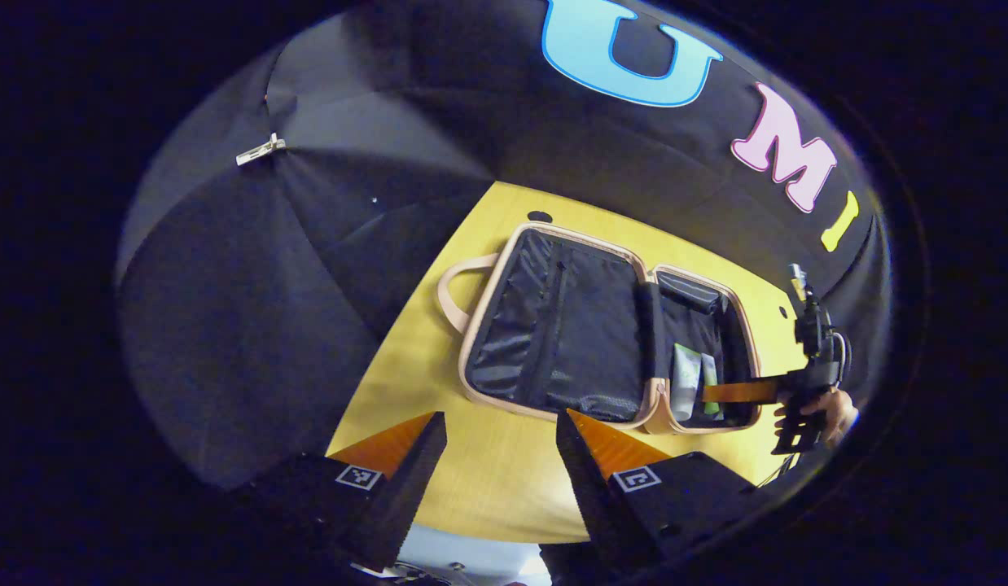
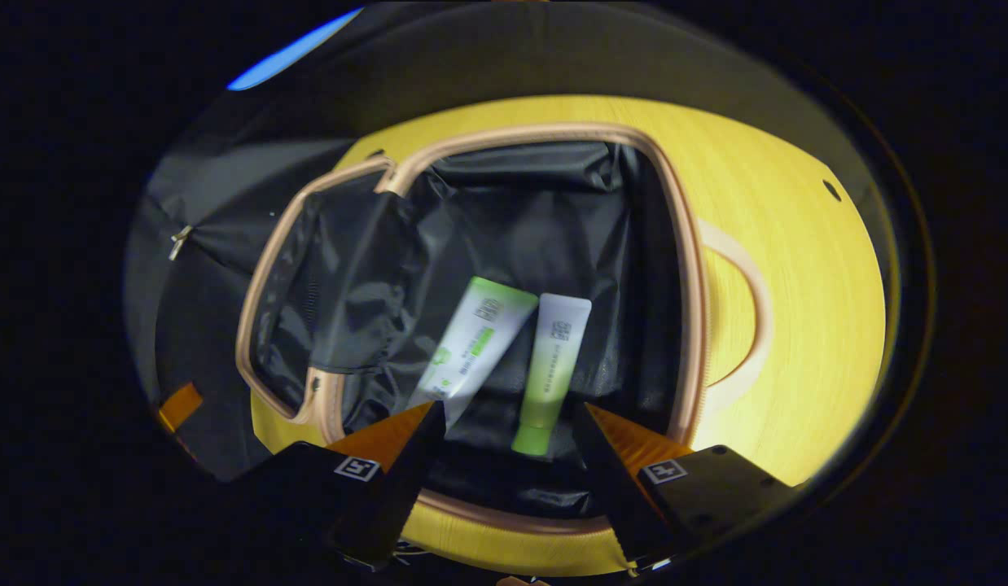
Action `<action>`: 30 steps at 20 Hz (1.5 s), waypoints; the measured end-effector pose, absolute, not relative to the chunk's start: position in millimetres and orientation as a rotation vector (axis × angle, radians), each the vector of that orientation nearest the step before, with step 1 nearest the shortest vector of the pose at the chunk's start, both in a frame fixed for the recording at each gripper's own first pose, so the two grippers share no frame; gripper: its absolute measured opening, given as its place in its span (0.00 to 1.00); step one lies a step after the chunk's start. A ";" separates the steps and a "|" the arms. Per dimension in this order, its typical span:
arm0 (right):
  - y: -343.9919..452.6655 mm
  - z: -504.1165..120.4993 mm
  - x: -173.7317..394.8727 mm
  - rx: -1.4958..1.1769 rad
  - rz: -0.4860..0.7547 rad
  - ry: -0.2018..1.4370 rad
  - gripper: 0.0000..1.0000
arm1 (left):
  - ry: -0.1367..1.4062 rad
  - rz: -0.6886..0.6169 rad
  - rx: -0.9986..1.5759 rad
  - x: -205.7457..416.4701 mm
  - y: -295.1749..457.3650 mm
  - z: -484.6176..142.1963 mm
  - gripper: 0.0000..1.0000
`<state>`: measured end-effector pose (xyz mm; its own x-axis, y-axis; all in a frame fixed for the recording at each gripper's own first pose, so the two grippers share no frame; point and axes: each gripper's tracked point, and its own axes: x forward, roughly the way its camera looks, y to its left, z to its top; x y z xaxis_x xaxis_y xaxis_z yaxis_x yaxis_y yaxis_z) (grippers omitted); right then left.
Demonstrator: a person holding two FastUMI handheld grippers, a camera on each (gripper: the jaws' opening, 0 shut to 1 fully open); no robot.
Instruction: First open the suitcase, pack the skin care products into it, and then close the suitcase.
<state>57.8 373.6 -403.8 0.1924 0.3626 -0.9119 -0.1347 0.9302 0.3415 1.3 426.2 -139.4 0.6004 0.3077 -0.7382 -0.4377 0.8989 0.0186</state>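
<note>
The suitcase (image 1: 553,334) lies open flat on the yellow table (image 1: 488,480), black lined with a tan rim and handle (image 1: 451,293). Two skin care tubes lie in its right half (image 1: 690,378). In the right gripper view that half of the suitcase (image 2: 690,268) sits below me, with a white-and-green tube (image 2: 475,346) beside a green-capped tube (image 2: 553,366). My right gripper (image 2: 508,427) hangs open just above them, touching neither. My left gripper (image 1: 500,439) is open over the table in front of the suitcase. Held by a hand, the right gripper (image 1: 809,382) reaches into the case from the right.
Black cloth walls (image 1: 292,268) close in behind and to the left of the table. The table top has small round holes (image 2: 831,190) near its far edge. Bare wood (image 2: 797,325) lies to the right of the suitcase handle (image 2: 748,325).
</note>
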 end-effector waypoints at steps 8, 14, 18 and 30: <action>307.2 -268.5 54.1 0.241 0.493 0.943 0.98 | 0.748 0.515 -0.036 93.5 514.0 -119.0 0.86; 224.8 -262.1 16.8 0.297 0.296 0.906 0.97 | 0.909 0.588 -0.048 125.9 567.3 -175.2 0.85; 197.6 -269.8 -1.2 0.331 0.201 0.937 0.98 | 1.047 0.603 -0.050 128.5 583.3 -215.6 0.86; 208.4 -252.9 5.4 0.340 0.237 0.916 0.97 | 1.043 0.542 -0.121 140.8 571.0 -213.5 0.12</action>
